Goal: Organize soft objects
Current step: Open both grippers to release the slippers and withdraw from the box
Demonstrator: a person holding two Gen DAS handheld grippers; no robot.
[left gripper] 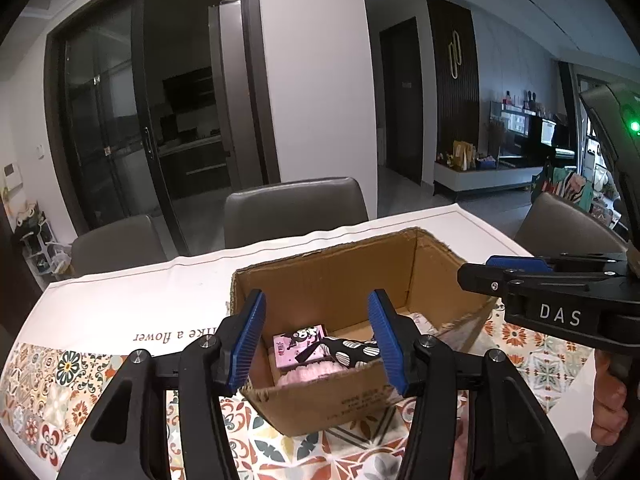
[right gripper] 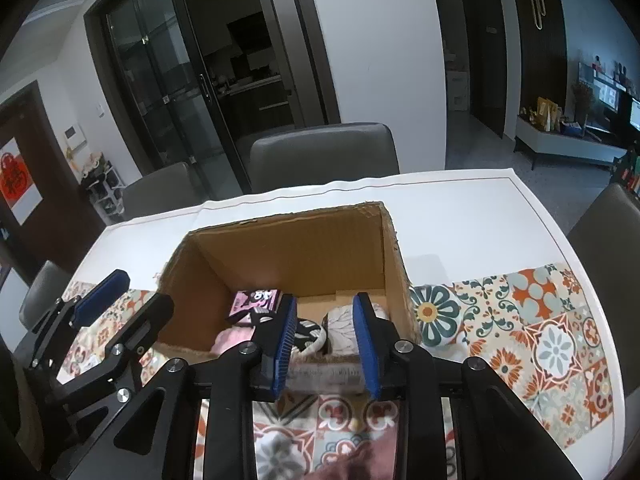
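Note:
An open cardboard box stands on the table. Inside lie a pink cartoon-printed box, a black-and-white patterned cloth, a fluffy pink piece and a pale floral bundle. My left gripper hovers over the box's near-left part, open, with nothing between its blue pads. My right gripper hangs over the near-right rim, open; the floral bundle shows beyond the gap, untouched.
The table carries a white cloth with a tile-patterned band. Grey chairs stand at the far edge, another at the right. A pinkish-brown soft thing lies at the near edge. A person's hand holds the right gripper.

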